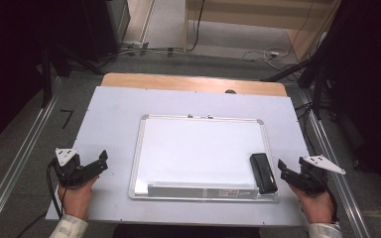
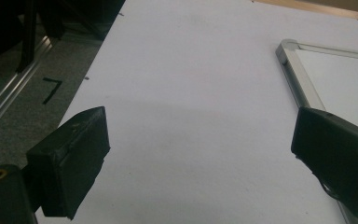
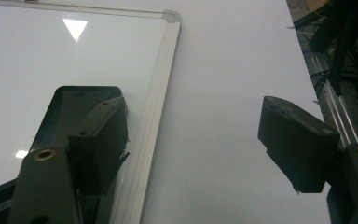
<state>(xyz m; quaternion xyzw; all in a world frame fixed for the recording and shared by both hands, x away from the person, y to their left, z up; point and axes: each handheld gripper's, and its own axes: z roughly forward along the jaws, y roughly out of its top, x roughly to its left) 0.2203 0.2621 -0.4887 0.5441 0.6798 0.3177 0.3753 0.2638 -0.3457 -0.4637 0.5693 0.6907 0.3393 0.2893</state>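
Note:
A whiteboard (image 1: 198, 148) with a silver frame lies flat in the middle of the white table sheet. A black eraser (image 1: 263, 172) rests on its right near corner, also seen as the eraser (image 3: 70, 109) behind the left jaw in the right gripper view. My left gripper (image 1: 102, 162) stands open over bare sheet, left of the board's frame (image 2: 298, 79). My right gripper (image 1: 281, 170) stands open just right of the board's frame (image 3: 161, 88) and the eraser, with nothing between its jaws. Both are held low near the table's front.
The white sheet (image 1: 114, 114) covers a wooden table (image 1: 188, 82). Metal rails (image 1: 20, 163) run along both sides on the grey floor. Cables and dark stands crowd the far floor and right side (image 1: 322, 74). A pen tray (image 1: 203, 190) runs along the board's near edge.

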